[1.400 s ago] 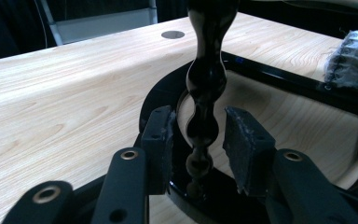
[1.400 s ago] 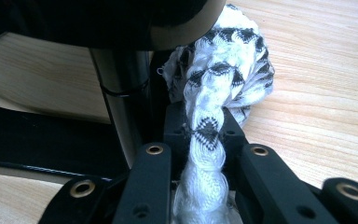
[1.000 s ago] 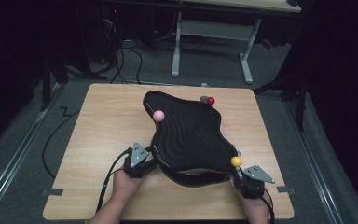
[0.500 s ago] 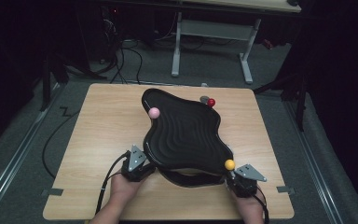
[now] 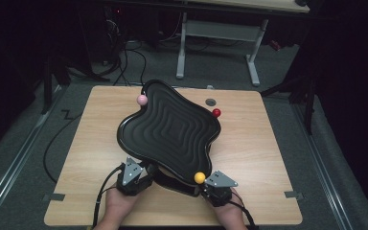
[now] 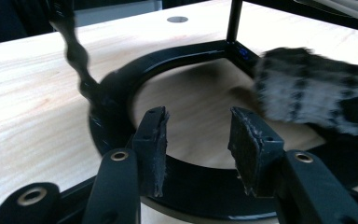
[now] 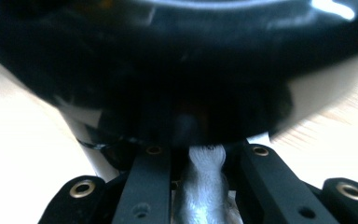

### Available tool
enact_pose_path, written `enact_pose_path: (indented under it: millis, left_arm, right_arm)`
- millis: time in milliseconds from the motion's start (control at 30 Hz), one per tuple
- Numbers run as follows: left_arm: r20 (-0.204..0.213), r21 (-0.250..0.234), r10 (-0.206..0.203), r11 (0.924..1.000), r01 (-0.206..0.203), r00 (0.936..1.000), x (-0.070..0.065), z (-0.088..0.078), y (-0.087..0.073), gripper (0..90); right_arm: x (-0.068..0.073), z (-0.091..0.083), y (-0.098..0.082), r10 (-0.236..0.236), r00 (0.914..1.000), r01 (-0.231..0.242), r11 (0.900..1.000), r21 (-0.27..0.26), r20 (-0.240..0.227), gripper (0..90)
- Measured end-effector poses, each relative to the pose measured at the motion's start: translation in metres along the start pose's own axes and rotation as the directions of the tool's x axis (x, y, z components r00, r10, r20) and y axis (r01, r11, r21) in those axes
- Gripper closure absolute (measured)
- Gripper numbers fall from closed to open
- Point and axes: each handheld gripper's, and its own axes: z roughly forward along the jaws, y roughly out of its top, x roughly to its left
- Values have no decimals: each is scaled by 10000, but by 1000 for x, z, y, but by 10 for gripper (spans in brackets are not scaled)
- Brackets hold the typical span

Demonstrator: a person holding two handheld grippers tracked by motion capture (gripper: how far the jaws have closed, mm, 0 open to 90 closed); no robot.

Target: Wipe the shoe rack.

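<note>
- Wavy black tray (image 5: 170,132) on its ring stand (image 6: 121,88), mid-table toward the person; looks rigid, glossy, likely slippery and tippy
- Right gripper (image 5: 210,188) clamped on a pale upright post (image 7: 205,186) under the rim, seemingly the sound hold
- Left gripper (image 6: 198,140) jaws apart, just widened, nothing between them

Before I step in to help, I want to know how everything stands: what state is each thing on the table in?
Black wavy tray: raised on its stand, tilted.
Ring base: flat on the wooden table.
Pink ball: on the tray's far rim.
Red ball: at the right rim.
Yellow ball: at the near rim.
Left gripper: open, nothing between its pads.
Right gripper: shut on a grey post.
</note>
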Motion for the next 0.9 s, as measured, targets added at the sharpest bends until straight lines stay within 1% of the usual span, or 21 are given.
enact_pose_path:
  millis: [67,167,267,367,433,467,500,533,600,633,667,800,900]
  left_arm:
    - [55,22,67,10000,-67,10000,-4,-3,-2,564]
    - [170,68,242,9997,-243,9996,-13,-4,-5,562]
    - [450,115,362,9993,-368,9983,-24,-3,-6,556]
    - [801,140,589,9981,-602,9950,-38,0,-5,545]
    - [1180,170,786,9966,-811,9899,-47,3,-5,535]
    - [1380,217,971,9946,-1010,9857,-52,4,-4,525]
    - [1539,201,1253,9913,-1299,9801,-59,6,-4,517]
    - [1670,168,1416,9891,-1465,9757,-64,7,-4,511]
    - [1960,95,1538,9873,-1587,9685,-72,10,-2,506]
    - [2048,71,1555,9870,-1603,9664,-74,11,-2,504]
    - [2207,51,1567,9868,-1618,9627,-78,13,-2,502]
    - [2534,-28,1687,9848,-1737,9525,-89,20,-1,499]
    - [2648,-139,1785,9833,-1813,9476,-95,23,1,499]
  right_arm:
    - [5,4,4,-100,9997,99,9999,-44,-236,795]
    - [5,8,7,-102,9994,99,9999,-100,-344,795]
    - [0,9,8,-23,9995,19,9999,-126,-300,796]
    - [-6,6,7,50,9999,-53,9998,-188,-144,795]
    - [-10,3,5,148,9999,-148,9996,-229,-15,795]
    - [-12,2,5,164,9999,-163,9996,-240,34,795]
    - [-15,0,4,206,9997,-203,9995,-223,131,795]
    - [-18,-2,2,286,9993,-281,9994,-220,234,795]
    - [-22,-6,0,397,9985,-387,9989,-272,371,795]
    - [-25,-8,-1,478,9977,-465,9985,-274,484,795]
    - [-26,-10,-2,524,9971,-509,9983,-292,546,795]
    - [-35,-18,-8,794,9932,-768,9965,-330,853,795]
    - [-40,-24,-13,970,9896,-941,9951,-320,1063,795]
